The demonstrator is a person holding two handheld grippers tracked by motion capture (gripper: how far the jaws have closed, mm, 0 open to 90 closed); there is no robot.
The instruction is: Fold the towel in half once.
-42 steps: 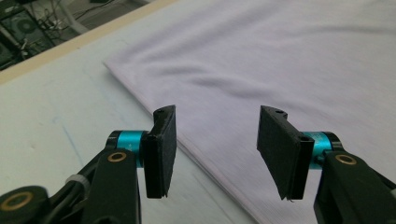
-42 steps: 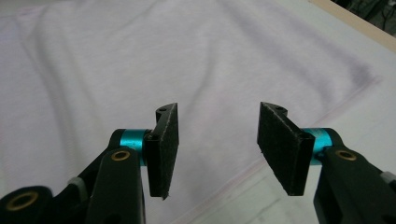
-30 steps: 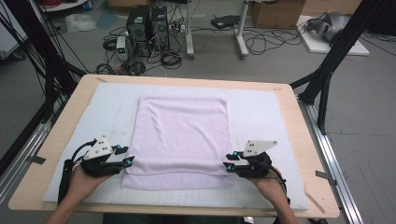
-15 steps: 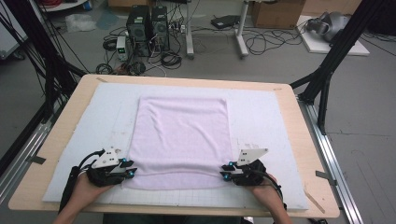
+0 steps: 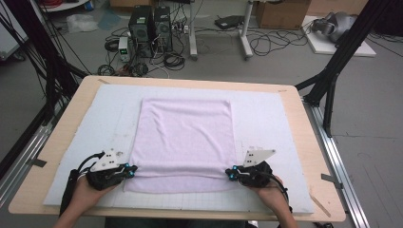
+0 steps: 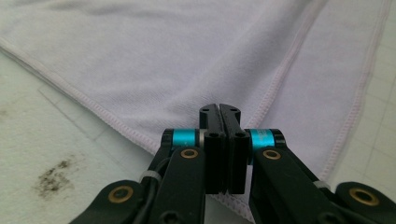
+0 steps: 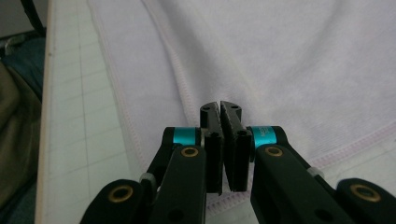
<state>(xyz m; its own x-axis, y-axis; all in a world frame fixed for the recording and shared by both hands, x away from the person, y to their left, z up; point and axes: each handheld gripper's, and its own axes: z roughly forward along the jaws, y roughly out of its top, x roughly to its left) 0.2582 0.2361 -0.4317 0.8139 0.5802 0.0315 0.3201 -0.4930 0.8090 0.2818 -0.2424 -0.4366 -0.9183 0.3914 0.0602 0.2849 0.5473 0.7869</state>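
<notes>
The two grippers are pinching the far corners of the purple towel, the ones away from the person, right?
Not quite. The left gripper and right gripper are pinching the near corners of the purple towel, the ones closest to the person. The high view shows it: both hands sit at the towel's bottom edge, and the far corners lie flat and untouched.

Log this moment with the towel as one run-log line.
left gripper: shut on towel near left corner | right gripper: shut on towel near right corner | towel: flat on mat
</notes>
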